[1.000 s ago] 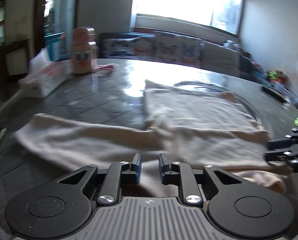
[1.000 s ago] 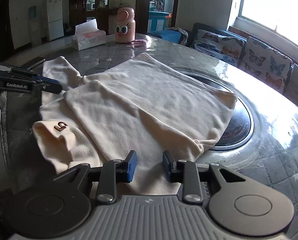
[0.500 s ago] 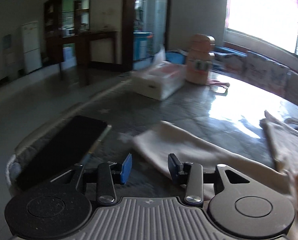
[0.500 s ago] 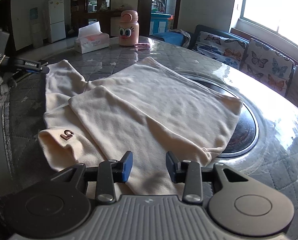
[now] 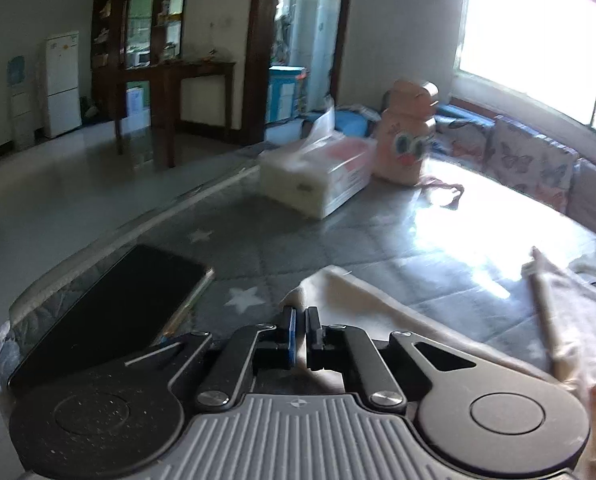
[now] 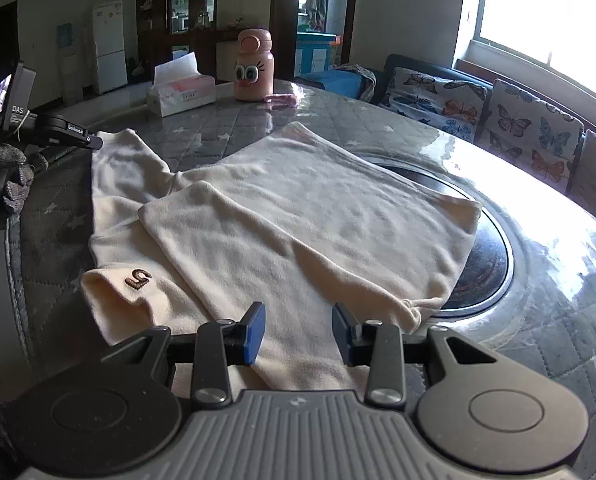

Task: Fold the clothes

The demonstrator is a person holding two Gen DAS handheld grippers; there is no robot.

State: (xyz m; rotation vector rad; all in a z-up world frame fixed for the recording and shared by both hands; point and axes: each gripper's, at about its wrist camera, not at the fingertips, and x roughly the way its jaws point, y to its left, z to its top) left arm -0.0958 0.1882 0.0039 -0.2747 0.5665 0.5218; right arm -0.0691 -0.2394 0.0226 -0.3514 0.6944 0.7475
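Cream garment (image 6: 298, 216), a long-sleeved top by the look of it, lies flat on the round quilted table (image 6: 558, 360). It is partly folded: one panel is laid over the body, with its folded edge running diagonally from the near left toward the far side. The body's long axis runs from the near edge, by the right gripper, toward the far edge where the bottle stands. One side overlaps the dark round inset (image 6: 490, 264) at the table's middle.

One sleeve (image 6: 117, 168) stretches off toward the left edge of the table, its end pointing at the left gripper. A second cuff (image 6: 121, 292), bearing a small brown mark, lies folded near the near-left edge.

Left gripper (image 5: 300, 322): jaws drawn together at the sleeve's end; whether cloth is pinched between them cannot be told. A dark phone (image 5: 109, 308) lies just left of it at the table's rim.

Right gripper (image 6: 299, 322): jaws parted, hanging over the garment's near hem, pads clear of the cloth.

At the far edge, a tissue box (image 6: 181, 92) and a pink cartoon-eyed bottle (image 6: 254, 68) stand side by side.
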